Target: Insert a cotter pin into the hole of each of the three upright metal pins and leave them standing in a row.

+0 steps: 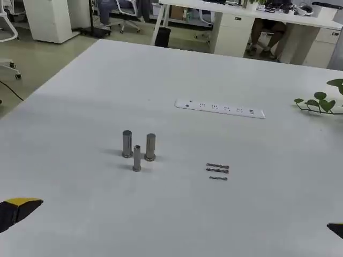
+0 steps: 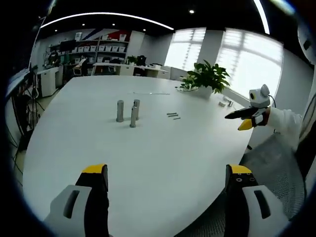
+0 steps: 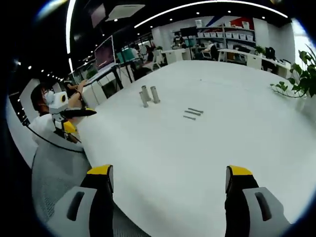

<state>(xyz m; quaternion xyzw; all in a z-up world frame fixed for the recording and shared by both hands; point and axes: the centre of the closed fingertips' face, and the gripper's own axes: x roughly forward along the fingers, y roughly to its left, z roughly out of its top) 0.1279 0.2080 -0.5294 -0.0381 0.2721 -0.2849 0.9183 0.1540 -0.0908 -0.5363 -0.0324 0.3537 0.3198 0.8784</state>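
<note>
Three metal pins [image 1: 136,158] stand upright in a tight cluster left of centre in the head view, not yet in a row. Three cotter pins [image 1: 217,170] lie loose to their right, none inserted, set apart presumably for clear pickup. Left gripper [image 2: 167,170] and right gripper [image 3: 169,170] hover at the worktop [image 1: 80,96] edge, jaws wide apart and empty.

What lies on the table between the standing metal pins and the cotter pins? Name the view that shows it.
Nothing: in the head view the stretch of white table between the metal pins and the cotter pins is bare.
</note>
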